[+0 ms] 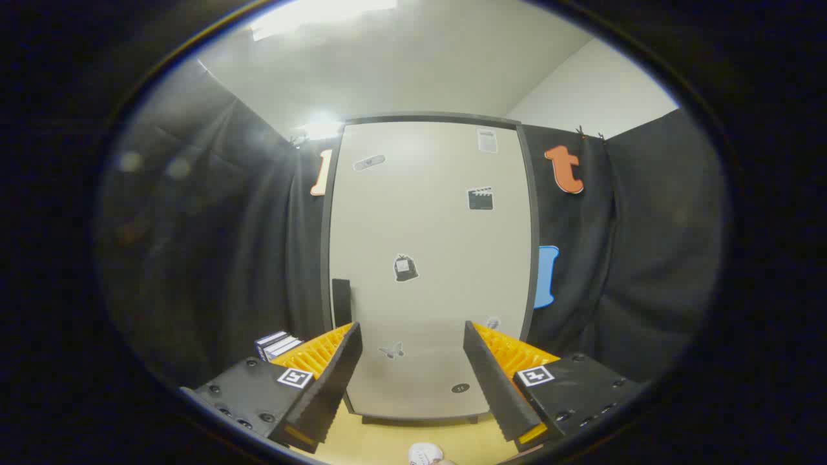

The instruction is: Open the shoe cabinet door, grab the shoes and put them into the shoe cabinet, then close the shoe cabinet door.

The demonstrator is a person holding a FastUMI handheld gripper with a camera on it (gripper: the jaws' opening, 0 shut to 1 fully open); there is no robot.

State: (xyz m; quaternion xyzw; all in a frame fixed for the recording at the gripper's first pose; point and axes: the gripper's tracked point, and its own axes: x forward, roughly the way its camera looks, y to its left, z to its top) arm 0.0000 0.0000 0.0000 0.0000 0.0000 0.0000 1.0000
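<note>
**Jaws spread before shut cabinet door**

Gripper (412, 371) held facing the shoe cabinet (429, 271), jaws wide apart, nothing between them. Clear of the door, not touching it. Cabinet door (439, 245) shut, pale and flat with a dark frame, standing upright on a light wooden floor (394, 442). Dark vertical handle (341, 302) on the door's left edge, low down, just above the left finger's tip. Several small stickers scattered over the door face: one near the top left corner (369, 163), one at the top right (487, 140), a clapperboard shape (481, 198) right of centre, a dark bag shape (405, 268) near the middle, a pale one (391, 351) and a small dark oval (460, 388) low down between the jaws. Black cloth wall (245, 258) on both sides of the cabinet. Small stack of boxes (278, 345) left of the cabinet's base, just behind the left finger. Part of a white shoe (425, 454) on the floor below the gap between the jaws, in front of the cabinet's bottom edge, mostly cut off. Ceiling lights glaring above the cabinet's top left corner.
</note>
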